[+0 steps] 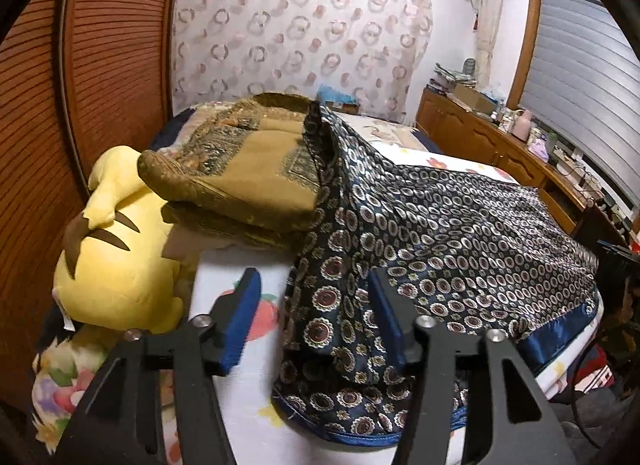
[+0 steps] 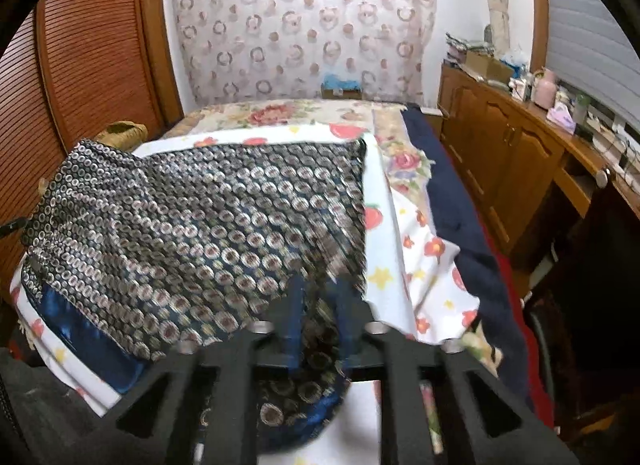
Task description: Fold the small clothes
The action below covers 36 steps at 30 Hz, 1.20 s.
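A dark blue patterned cloth (image 1: 448, 233) with ring and flower prints lies spread over the bed, one part raised toward the olive pile. My left gripper (image 1: 316, 309) is open, its blue-padded fingers (image 1: 240, 317) wide apart just above the cloth's near left edge, holding nothing. In the right wrist view the same cloth (image 2: 208, 217) covers the bed's near left. My right gripper (image 2: 316, 305) is shut on the cloth's near right corner, and the fabric hangs down between and below the fingers. The view is motion-blurred.
A yellow plush toy (image 1: 116, 265) lies at the bed's left edge. A folded olive patterned garment (image 1: 248, 177) lies behind the cloth. The white fruit-print sheet (image 2: 404, 265) covers the bed. A wooden cabinet (image 2: 512, 169) runs along the right; a louvered wooden door (image 1: 80, 77) stands left.
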Each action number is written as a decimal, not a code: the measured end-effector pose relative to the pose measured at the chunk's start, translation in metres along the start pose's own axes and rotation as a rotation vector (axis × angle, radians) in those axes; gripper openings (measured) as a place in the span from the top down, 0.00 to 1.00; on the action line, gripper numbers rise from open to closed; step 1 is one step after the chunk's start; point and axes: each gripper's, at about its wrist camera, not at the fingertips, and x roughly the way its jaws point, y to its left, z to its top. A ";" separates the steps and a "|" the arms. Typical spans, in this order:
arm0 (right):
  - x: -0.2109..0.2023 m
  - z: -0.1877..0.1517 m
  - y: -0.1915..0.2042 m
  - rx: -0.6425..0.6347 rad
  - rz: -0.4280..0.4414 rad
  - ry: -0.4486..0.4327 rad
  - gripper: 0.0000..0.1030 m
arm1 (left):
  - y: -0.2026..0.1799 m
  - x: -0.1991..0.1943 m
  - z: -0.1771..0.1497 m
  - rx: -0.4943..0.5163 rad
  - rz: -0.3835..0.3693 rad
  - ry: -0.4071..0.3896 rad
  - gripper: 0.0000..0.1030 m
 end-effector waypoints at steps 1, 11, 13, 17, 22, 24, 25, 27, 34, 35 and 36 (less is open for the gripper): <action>-0.002 -0.004 0.005 -0.002 0.011 -0.009 0.59 | 0.001 -0.001 -0.002 -0.001 0.002 0.001 0.42; 0.035 -0.020 0.041 -0.006 0.048 -0.021 0.56 | -0.001 0.018 -0.010 0.007 0.046 0.038 0.40; 0.041 -0.025 0.047 -0.009 0.058 -0.014 0.56 | -0.002 0.020 -0.011 0.012 0.049 0.042 0.40; 0.049 -0.032 0.051 -0.016 0.058 0.004 0.56 | -0.005 0.024 -0.013 0.026 0.058 0.052 0.40; 0.056 -0.043 0.056 -0.005 0.065 0.022 0.56 | -0.003 0.028 -0.015 0.022 0.059 0.064 0.40; 0.060 -0.046 0.056 0.003 0.075 0.034 0.56 | -0.002 0.030 -0.016 0.022 0.062 0.072 0.40; 0.063 -0.048 0.057 0.004 0.073 0.032 0.56 | -0.002 0.030 -0.016 0.022 0.063 0.074 0.40; 0.063 -0.048 0.058 0.003 0.063 0.022 0.55 | -0.002 0.032 -0.017 0.021 0.066 0.077 0.40; 0.068 -0.046 0.066 -0.012 0.052 0.021 0.53 | 0.004 0.036 -0.023 -0.002 0.047 0.103 0.40; 0.068 -0.046 0.067 -0.015 0.050 0.021 0.52 | 0.004 0.037 -0.025 -0.005 0.041 0.111 0.40; 0.069 -0.046 0.069 -0.020 0.048 0.021 0.50 | 0.005 0.038 -0.026 -0.009 0.032 0.116 0.40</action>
